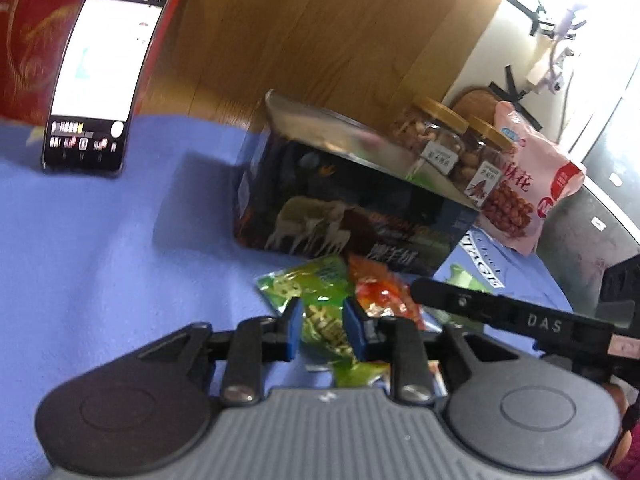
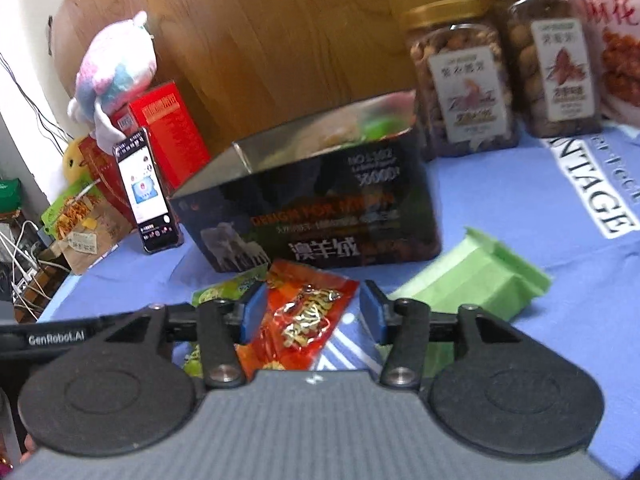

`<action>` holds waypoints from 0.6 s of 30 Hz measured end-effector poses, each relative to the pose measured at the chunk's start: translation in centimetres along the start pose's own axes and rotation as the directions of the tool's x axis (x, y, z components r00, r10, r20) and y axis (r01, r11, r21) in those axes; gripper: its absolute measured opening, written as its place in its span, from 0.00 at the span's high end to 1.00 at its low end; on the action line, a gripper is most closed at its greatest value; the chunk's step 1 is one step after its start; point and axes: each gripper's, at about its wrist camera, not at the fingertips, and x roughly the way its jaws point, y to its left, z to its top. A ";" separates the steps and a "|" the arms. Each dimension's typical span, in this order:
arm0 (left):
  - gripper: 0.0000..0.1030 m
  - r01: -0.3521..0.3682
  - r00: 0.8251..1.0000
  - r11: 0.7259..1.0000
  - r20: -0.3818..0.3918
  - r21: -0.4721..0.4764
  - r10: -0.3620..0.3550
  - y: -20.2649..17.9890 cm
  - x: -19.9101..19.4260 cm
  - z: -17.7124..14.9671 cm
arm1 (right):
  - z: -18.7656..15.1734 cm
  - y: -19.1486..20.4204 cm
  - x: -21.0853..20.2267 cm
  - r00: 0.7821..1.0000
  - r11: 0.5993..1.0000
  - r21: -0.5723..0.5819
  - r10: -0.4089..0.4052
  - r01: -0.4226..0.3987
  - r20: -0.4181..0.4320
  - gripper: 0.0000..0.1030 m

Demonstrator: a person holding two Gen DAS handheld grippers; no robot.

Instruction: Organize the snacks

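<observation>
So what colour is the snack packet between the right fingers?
Orange-red packet with gold print, clearest in the right wrist view.

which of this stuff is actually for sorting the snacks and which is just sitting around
For the job: green packet, red packet, pale green bag, open box, two nut jars, pink bag.

Lying about: phone, red boxes, plush toy, brown bag, cables.

left gripper (image 1: 319, 322) jaws parted, right gripper (image 2: 313, 312) wider
</observation>
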 end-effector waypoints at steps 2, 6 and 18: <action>0.73 0.008 1.000 1.000 -0.004 -0.007 -0.008 0.2 0.2 -0.1 | 0.2 0.3 0.5 1.000 1.000 -0.018 -0.012 0.012 0.004 0.38; 0.71 0.010 1.000 1.000 -0.003 0.011 -0.010 0.0 0.3 -0.4 | -0.1 1.2 0.9 1.000 0.997 -0.072 -0.020 0.020 -0.005 0.32; 0.72 0.035 0.999 0.999 -0.014 0.040 -0.034 -0.4 0.5 -0.4 | -2.2 2.5 -2.5 0.995 0.992 -0.070 0.102 -0.101 0.012 0.98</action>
